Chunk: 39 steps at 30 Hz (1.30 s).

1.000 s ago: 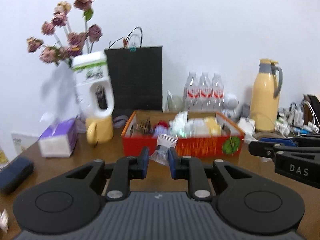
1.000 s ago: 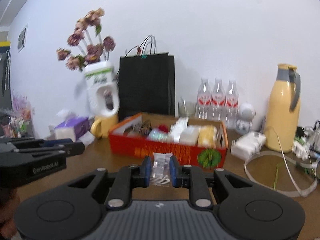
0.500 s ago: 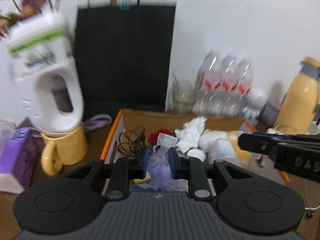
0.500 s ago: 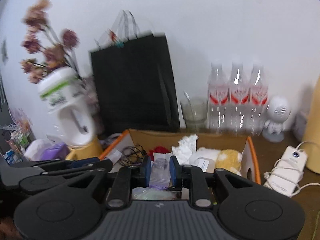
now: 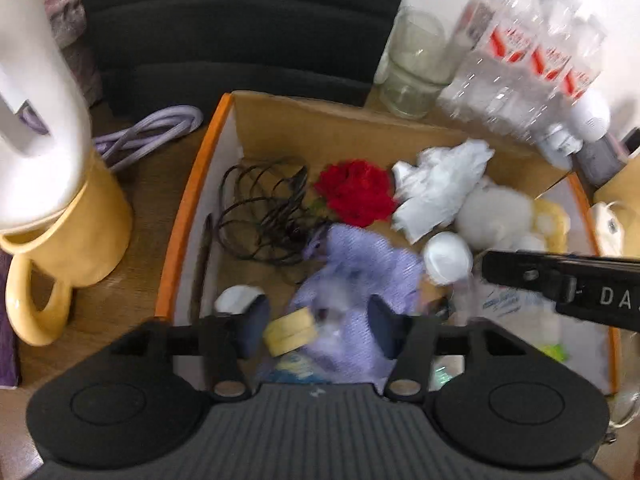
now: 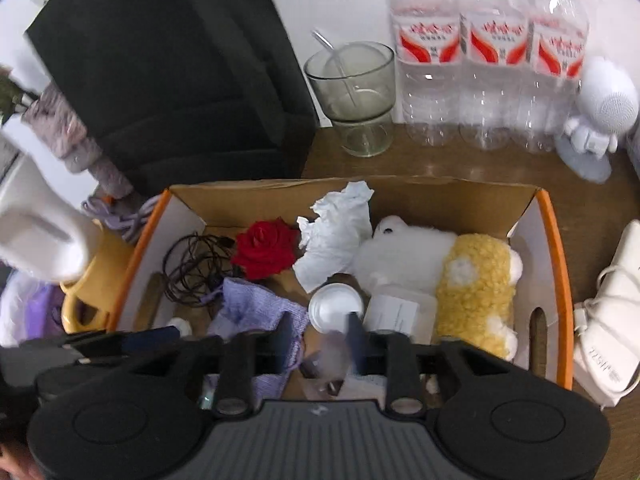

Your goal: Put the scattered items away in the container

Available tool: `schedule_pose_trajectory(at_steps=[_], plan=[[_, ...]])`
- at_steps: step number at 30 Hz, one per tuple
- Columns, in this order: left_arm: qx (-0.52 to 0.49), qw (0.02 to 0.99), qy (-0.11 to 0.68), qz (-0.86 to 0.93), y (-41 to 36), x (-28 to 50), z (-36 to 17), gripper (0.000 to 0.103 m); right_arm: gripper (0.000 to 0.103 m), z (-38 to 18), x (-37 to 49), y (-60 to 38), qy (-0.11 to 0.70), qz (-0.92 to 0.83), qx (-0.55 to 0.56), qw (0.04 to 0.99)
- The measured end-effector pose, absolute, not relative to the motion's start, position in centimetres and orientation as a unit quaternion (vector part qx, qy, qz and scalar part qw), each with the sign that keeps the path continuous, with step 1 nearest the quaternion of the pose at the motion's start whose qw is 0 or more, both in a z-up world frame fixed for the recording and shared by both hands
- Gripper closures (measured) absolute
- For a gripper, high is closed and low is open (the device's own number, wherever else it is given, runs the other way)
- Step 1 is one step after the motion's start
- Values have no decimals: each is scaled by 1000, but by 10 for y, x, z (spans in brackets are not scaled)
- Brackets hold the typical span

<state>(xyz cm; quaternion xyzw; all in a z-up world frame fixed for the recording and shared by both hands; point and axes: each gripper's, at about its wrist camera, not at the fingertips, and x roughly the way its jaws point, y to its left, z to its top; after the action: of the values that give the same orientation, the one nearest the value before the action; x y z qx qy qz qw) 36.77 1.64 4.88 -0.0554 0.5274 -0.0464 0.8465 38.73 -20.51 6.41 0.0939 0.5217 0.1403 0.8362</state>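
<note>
left claw point(image 5: 316, 326) is low centre in its own view, hanging over the box point(image 5: 188, 216), jaws opening wide, and a small clear baggie point(image 5: 332, 320) sits blurry in the gap. looks to me like it's loose and dropping, pads not touching it. right claw point(image 6: 318, 334) is doing the same thing low centre in its view: jaws opening but narrower, a second clear baggie point(image 6: 334, 354) smeared between them, also looks free of the pads, though it's too blurry to swear to.

the box fills the middle of both frames and it's pretty stuffed already: black cord point(image 5: 260, 212) on the left side, red rose point(image 5: 354, 192) centre, crumpled tissue point(image 5: 438, 186) right of that, lilac cloth point(image 5: 360, 264) in front, tape roll point(image 5: 290, 330) by the left claw, white cap point(image 6: 336, 308), yellow fluffy toy point(image 6: 474, 292) at the right.

so progress-wise i'd say well along. these two baggies are basically in, just need to land. what's left is hard to call. outside the box i only see a yellow mug point(image 5: 68, 256) at the left, purple cable point(image 5: 148, 136) upper left, glass point(image 6: 352, 96) and bottles point(image 6: 488, 52) along the top, all on the bench point(image 6: 440, 160), and those look more like they live there than strays. the near side of the bench is hidden behind the claws.
</note>
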Motion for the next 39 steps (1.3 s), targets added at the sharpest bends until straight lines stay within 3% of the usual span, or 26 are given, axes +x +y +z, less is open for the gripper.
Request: schedule_pose_trajectory(at_steps=[1, 2, 5, 6, 11, 14, 20, 28, 39], plan=[[-53, 849, 524, -45, 16, 366, 53, 26, 51, 67, 389, -208, 522, 143, 107, 834], [-48, 852, 520, -40, 14, 368, 59, 25, 46, 70, 389, -210, 521, 142, 112, 834], [-34, 861, 507, -40, 10, 369, 77, 12, 35, 82, 389, -215, 517, 129, 103, 840], [-32, 861, 506, -43, 9, 370, 81, 2, 32, 86, 390, -216, 518, 125, 99, 841], [-31, 840, 542, 2, 7, 379, 88, 0, 11, 99, 388, -234, 544, 77, 58, 834], [-25, 821, 570, -1, 5, 375, 88, 0, 11, 96, 383, -247, 561, 50, 48, 825], [-2, 835, 551, -1, -4, 353, 100, 0, 11, 88, 365, -258, 562, 32, 57, 825], [58, 915, 398, 18, -16, 305, 114, 0, 11, 102, 320, -242, 457, 40, 54, 887], [37, 956, 290, 0, -11, 245, 109, 0, 11, 91, 263, -247, 369, 42, 78, 925]])
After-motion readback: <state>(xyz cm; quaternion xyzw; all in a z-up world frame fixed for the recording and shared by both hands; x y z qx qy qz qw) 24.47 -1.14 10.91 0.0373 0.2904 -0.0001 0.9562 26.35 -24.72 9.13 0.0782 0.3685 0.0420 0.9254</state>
